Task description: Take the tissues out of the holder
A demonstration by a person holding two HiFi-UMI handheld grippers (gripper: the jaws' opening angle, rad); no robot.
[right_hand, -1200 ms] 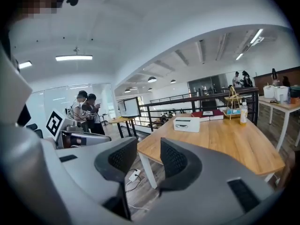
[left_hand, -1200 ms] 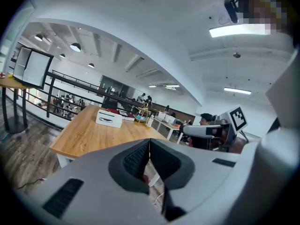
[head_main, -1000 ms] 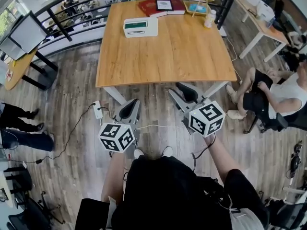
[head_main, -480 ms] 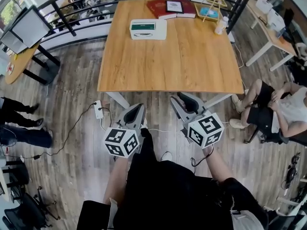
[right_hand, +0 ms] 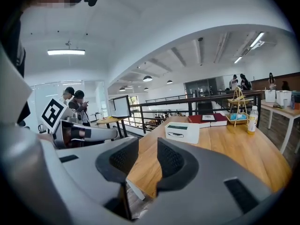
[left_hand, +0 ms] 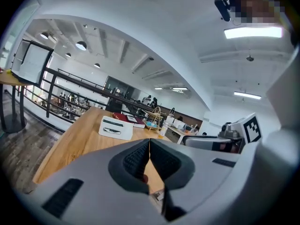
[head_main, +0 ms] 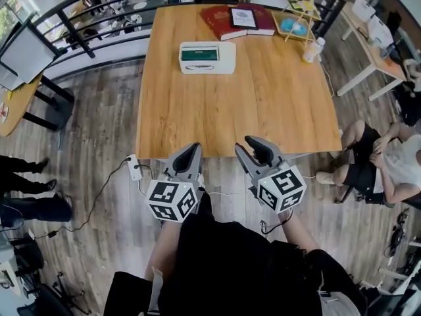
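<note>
- wooden table (head_main: pixel 237 110): straight ahead of both grippers, its near edge right at their jaw tips in the head view.
- seated person (head_main: pixel 385 166): off to the right of the right gripper, beside the table's right corner, well apart from it.
- left gripper (head_main: pixel 191 151): held level at the near table edge. in its own view (left_hand: pixel 149 146) the jaws meet at the tips, with nothing clamped between them.
- right gripper (head_main: pixel 253 145): just beside the left one, also at the near edge. in its own view (right_hand: pixel 147 156) the jaws stand apart and are opening, with only the tabletop showing through the gap.
- tissue holder (head_main: pixel 207 56): a white box with a dark green top slot, on the far half of the table, well ahead of both grippers and closer to the left one's line. it shows ahead of the jaws in both gripper views (left_hand: pixel 116 127) (right_hand: pixel 182 131). the tissues may sit inside the slot, but it is too small to tell.
- red books (head_main: pixel 238 20): beyond the holder at the far edge, ahead of the right gripper.
- yellow wire rack (head_main: pixel 294 20): far ahead, to the right of the books.
- bottle (head_main: pixel 311 50): upright, just nearer than the rack.
- power strip (head_main: pixel 135 168): on the floor, left of the left gripper.
</note>
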